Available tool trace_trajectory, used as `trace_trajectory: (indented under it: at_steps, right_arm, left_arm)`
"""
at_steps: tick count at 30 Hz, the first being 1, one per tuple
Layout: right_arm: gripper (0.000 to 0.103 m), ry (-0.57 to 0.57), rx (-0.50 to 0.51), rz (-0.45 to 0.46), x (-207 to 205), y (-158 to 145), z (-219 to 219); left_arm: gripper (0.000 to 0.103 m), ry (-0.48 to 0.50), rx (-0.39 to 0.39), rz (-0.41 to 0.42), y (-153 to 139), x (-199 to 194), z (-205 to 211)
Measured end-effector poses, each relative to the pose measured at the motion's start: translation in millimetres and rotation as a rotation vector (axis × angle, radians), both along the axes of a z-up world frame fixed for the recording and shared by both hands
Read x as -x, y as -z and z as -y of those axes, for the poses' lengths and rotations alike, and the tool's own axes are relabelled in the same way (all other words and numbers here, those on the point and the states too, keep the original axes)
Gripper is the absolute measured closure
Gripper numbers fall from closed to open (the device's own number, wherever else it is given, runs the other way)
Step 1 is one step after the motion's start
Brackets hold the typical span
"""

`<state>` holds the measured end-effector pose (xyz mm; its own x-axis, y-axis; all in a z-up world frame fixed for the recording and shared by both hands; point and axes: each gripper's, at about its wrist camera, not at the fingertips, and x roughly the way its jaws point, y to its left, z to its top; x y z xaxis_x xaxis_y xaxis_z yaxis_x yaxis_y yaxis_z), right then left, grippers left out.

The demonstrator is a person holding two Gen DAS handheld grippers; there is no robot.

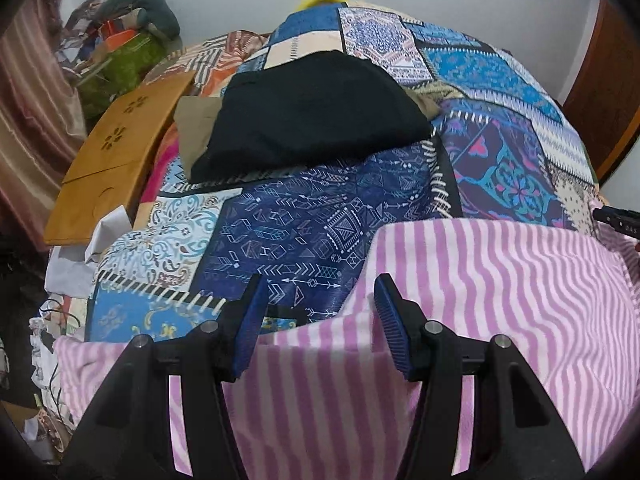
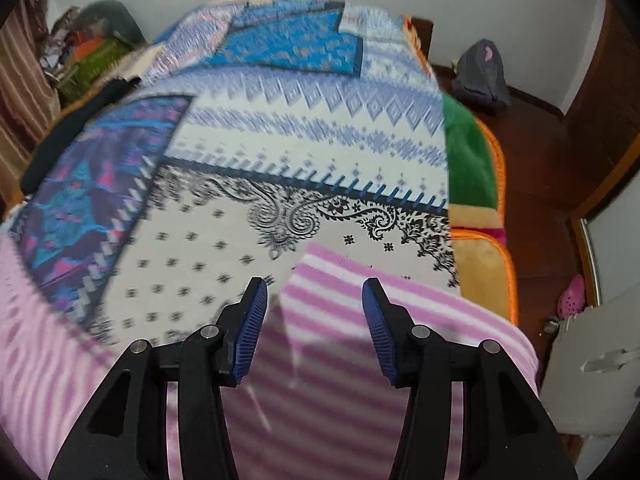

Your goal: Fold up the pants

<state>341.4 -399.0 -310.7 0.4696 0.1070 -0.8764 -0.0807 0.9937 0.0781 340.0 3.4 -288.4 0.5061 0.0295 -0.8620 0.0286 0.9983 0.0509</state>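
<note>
Nearest: pink-and-white striped pants [image 1: 500,300] spread on patchwork bedspread [image 1: 312,216], soft, light, floppy. Left gripper [image 1: 318,320] and right gripper [image 2: 314,322] spread, pinching nothing. Best pinched at 2 far corners. Farther: folded black garment [image 1: 312,116].

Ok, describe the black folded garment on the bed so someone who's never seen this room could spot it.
Start at the patchwork bedspread. Toward its far end, beside a wooden board, lies the black folded garment. It is the only plain dark piece there, unlike the pink striped pants.
</note>
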Motion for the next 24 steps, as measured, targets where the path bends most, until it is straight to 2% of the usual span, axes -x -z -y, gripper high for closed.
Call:
trace_trajectory:
  at_steps: [4, 5, 8, 11, 14, 18, 24]
  right_arm:
    - [0.057, -0.05, 0.022, -0.01, -3, 12, -3]
    - [0.061, -0.046, 0.018, -0.006, -2, 13, -3]
    - [0.09, -0.035, 0.036, 0.006, -3, 15, -1]
    - [0.096, -0.036, 0.038, 0.015, 0, 11, 3]
    - [0.097, 0.0, -0.031, 0.053, 12, -8, 18]
    - [0.097, 0.046, -0.081, 0.154, 52, -55, 42]
    - [0.097, 0.126, -0.105, 0.273, 128, -119, 85]
  left_arm:
    - [0.048, 0.022, -0.021, 0.002, 3, 2, 7]
    - [0.048, 0.027, -0.028, 0.005, 3, 4, 10]
    - [0.048, 0.039, -0.025, 0.008, -1, 8, 15]
    - [0.048, 0.041, -0.019, 0.01, -7, 12, 19]
    - [0.048, 0.043, -0.015, 0.018, -17, 20, 23]
    - [0.048, 0.055, 0.009, 0.035, -37, 37, 32]
    - [0.038, 0.111, 0.009, 0.074, -63, 65, 58]
